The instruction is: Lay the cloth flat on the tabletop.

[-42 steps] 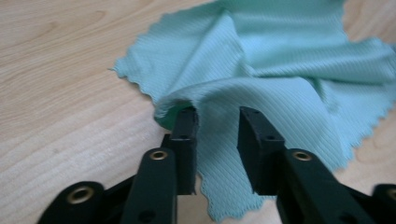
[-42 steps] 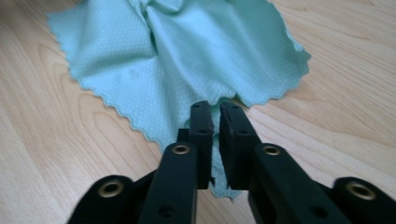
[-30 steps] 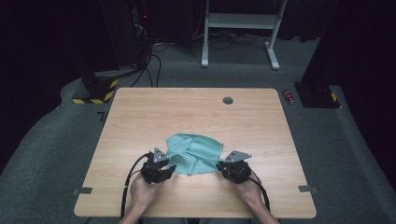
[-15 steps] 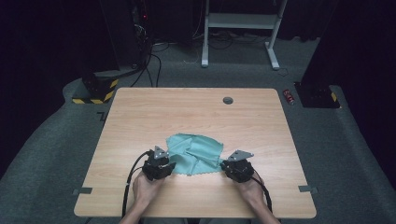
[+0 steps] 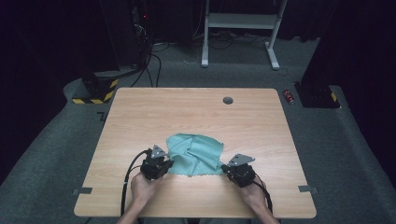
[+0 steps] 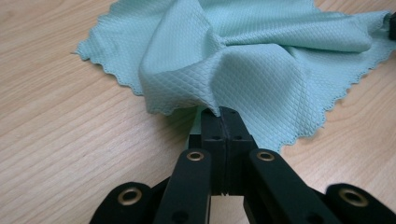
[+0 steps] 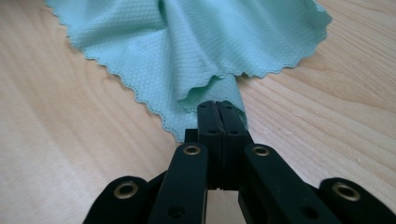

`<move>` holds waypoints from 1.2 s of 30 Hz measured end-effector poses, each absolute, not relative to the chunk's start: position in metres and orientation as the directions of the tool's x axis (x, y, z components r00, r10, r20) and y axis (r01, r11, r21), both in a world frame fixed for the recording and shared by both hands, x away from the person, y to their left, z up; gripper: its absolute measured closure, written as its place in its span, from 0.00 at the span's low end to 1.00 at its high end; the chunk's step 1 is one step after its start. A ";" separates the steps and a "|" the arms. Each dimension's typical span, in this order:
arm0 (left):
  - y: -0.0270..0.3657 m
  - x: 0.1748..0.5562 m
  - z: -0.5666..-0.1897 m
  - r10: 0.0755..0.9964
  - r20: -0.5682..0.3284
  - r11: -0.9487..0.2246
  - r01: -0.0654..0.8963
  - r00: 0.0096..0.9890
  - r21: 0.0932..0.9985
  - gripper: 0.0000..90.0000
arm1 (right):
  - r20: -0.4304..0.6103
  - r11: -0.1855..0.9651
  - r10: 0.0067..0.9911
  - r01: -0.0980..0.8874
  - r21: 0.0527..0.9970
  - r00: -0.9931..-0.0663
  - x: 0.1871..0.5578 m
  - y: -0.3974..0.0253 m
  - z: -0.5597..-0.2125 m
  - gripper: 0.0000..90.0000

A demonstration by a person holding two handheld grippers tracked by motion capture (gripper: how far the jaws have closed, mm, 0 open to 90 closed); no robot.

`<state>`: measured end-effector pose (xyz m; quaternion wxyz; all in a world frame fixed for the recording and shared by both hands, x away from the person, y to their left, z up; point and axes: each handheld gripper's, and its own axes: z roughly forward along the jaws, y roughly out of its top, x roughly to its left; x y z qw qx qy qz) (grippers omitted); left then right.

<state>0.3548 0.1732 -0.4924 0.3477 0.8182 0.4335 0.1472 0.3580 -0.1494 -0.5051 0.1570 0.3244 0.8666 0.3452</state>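
Observation:
A teal cloth with a scalloped edge lies rumpled on the wooden table, near its front. My left gripper is shut on the cloth's near left corner. In the left gripper view the cloth rises in a fold out of the closed jaws of the left gripper. My right gripper is shut on the near right corner. The right gripper view shows the cloth bunched at the tips of the right gripper. Both hands hold the grippers close to the table's front edge.
A round grommet hole sits near the table's far edge. Beyond the table stand a white desk frame and cables on the grey floor. A yellow-black striped block lies at far left, and a small red object at right.
The right gripper has drawn its cloth corner a little to the right and nearer, spreading the cloth slightly wider. The left gripper has barely moved.

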 end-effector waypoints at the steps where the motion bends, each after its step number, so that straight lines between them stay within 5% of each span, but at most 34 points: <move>1: 0.173 0.353 -0.492 0.810 -0.050 -0.392 0.602 0.585 0.695 1.00 | -0.048 0.552 0.668 0.452 0.701 -0.742 0.356 -0.150 -0.505 1.00; 21: 0.186 0.337 -0.492 0.823 -0.068 -0.366 0.618 0.564 0.696 0.98 | -0.013 0.516 0.667 0.448 0.730 -0.745 0.340 -0.160 -0.504 0.95; 29: 0.183 0.339 -0.489 0.824 -0.098 -0.324 0.605 0.559 0.727 0.68 | 0.004 0.487 0.671 0.445 0.752 -0.741 0.352 -0.146 -0.496 0.79; 33: 0.177 0.347 -0.496 0.822 -0.087 -0.348 0.617 0.563 0.706 0.74 | 0.014 0.499 0.664 0.456 0.737 -0.748 0.360 -0.134 -0.500 0.78; 36: 0.175 0.353 -0.500 0.817 -0.114 -0.341 0.633 0.565 0.694 0.87 | 0.006 0.524 0.660 0.466 0.713 -0.751 0.366 -0.128 -0.504 0.90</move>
